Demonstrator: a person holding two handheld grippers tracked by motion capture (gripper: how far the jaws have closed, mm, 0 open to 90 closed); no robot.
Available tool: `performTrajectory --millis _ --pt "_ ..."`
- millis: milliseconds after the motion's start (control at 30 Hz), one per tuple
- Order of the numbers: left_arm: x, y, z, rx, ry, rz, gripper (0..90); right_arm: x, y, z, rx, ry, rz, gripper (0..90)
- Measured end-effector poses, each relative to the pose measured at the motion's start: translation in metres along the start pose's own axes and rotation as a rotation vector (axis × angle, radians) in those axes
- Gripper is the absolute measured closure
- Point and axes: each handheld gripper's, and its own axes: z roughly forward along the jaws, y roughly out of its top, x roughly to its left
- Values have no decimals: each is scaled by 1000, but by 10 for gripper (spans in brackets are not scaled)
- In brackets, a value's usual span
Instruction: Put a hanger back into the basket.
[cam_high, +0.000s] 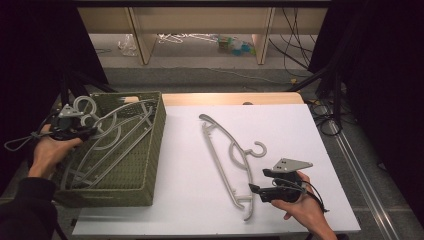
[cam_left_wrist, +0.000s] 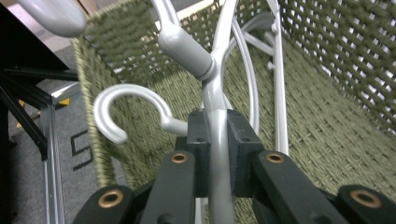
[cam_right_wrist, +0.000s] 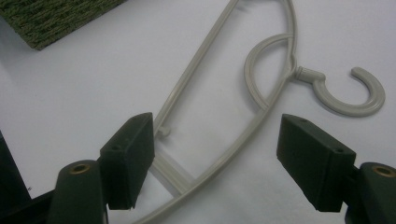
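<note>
A grey plastic hanger (cam_high: 116, 131) lies tilted in the olive woven basket (cam_high: 156, 145), its hook over the left rim. My left gripper (cam_high: 89, 131) is shut on this hanger near its neck. In the left gripper view the pads (cam_left_wrist: 239, 154) clamp the hanger's arm (cam_left_wrist: 219, 88) just below the hook joint, and my left gripper (cam_left_wrist: 218, 140) points into the basket (cam_left_wrist: 327, 135). A second grey hanger (cam_high: 226, 150) lies flat on the white table. My right gripper (cam_high: 259, 181) stands open at its near end. In the right gripper view my right gripper (cam_right_wrist: 217, 154) straddles that hanger (cam_right_wrist: 261, 112) without touching it.
More hangers lie in the basket, and one hook (cam_left_wrist: 126, 95) curls beside the held arm. The basket's corner (cam_right_wrist: 51, 18) shows in the right gripper view. The white tabletop (cam_high: 290, 130) ends at a wooden strip at the back. Shelving and cables stand beyond it.
</note>
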Motion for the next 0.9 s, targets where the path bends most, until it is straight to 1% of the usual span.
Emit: performTrajectory --millis 33,67,100,167,267,333,367,433,467,533,600,667,700,767,800,833,867,900 --pt "-1 -1 3 5 -1 2 807 0 0 0 4 1 5 287" --pt "-3 -2 6 3 2 -4 807 0 0 0 3 0 4 286" --pt "-3 -3 8 20 -1 6 807 0 0 0 2 -2 2 286" --pt "-4 -5 10 16 -5 -2 806 0 0 0 1 -1 2 286" --pt "-6 -8 15 25 -12 -19 805 -1 -1 1 1 -2 -1 286" --pt "-7 -10 18 48 -10 -22 804 -1 -1 1 0 -2 -3 286" --pt "-7 -11 20 54 -7 -23 805 -1 -1 1 1 -2 -2 286" --pt "-7 -14 24 61 -16 -31 803 -1 0 1 5 0 5 286" --pt "-7 -17 28 81 -7 -39 802 0 0 1 4 3 2 286" --pt "-6 -19 29 90 -5 -33 803 0 0 1 4 3 1 286" --pt "-5 -21 30 100 0 -53 795 -1 0 1 3 0 3 286" --pt "-4 -22 29 106 18 -62 741 -1 -1 1 3 0 2 286" --pt "-4 -22 27 98 27 -78 699 -1 -1 1 3 -1 1 286" --pt "-4 -21 21 68 34 -80 681 -1 -1 1 3 -1 1 286" --pt "-5 -21 17 49 38 -86 617 -1 -1 1 3 0 1 286" --pt "-7 -20 13 23 41 -101 617 -1 -1 1 3 0 1 286" --pt "-9 -19 8 -4 38 -109 574 -2 -1 1 2 -3 -2 286" --pt "-13 -18 3 -31 30 -109 566 -1 -1 1 6 -2 10 286"
